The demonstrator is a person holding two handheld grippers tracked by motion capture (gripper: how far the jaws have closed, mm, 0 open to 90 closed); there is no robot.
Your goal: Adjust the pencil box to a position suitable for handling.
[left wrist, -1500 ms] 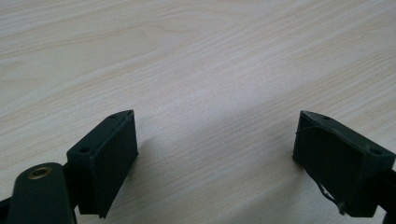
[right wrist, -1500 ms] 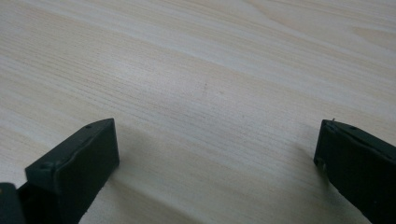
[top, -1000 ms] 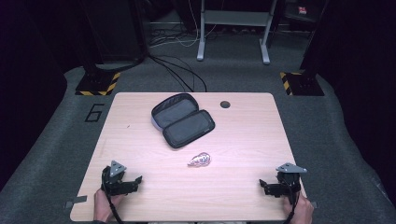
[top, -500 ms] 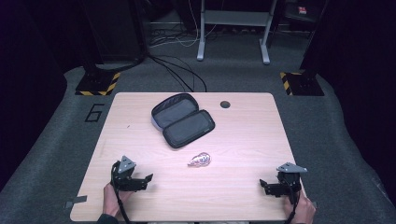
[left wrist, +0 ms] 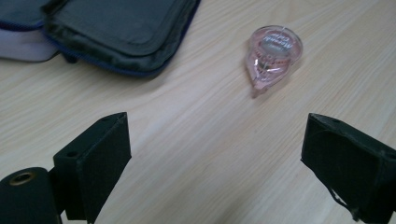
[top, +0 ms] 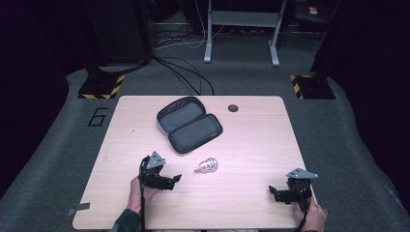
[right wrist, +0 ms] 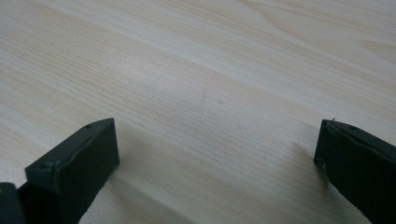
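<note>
The left tongs [top: 177, 178] sat just short of the tape roller [top: 206, 166], jaws spread and just widened further with nothing between them, lined up for a pick, I judged. The roller lay on the desk [top: 251, 145], just on the near side of the open case [top: 189, 124] (its label too blurred to read). The right tongs [top: 272, 193], well off from the roller, rested spread and empty.

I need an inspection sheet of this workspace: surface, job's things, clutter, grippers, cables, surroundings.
Surface: wooden table, a dark round hole near its far edge.
Job's things: pink tape dispenser flat on the table; pencil case lying open behind it.
Clutter: nothing seen.
Grippers: left gripper open, jaws just opening, nothing between them, aimed at the dispenser; right gripper open, holding nothing.
Cables: black cables on the floor beyond the table.
Surroundings: grey carpet, hazard-striped bases, metal frame.
</note>
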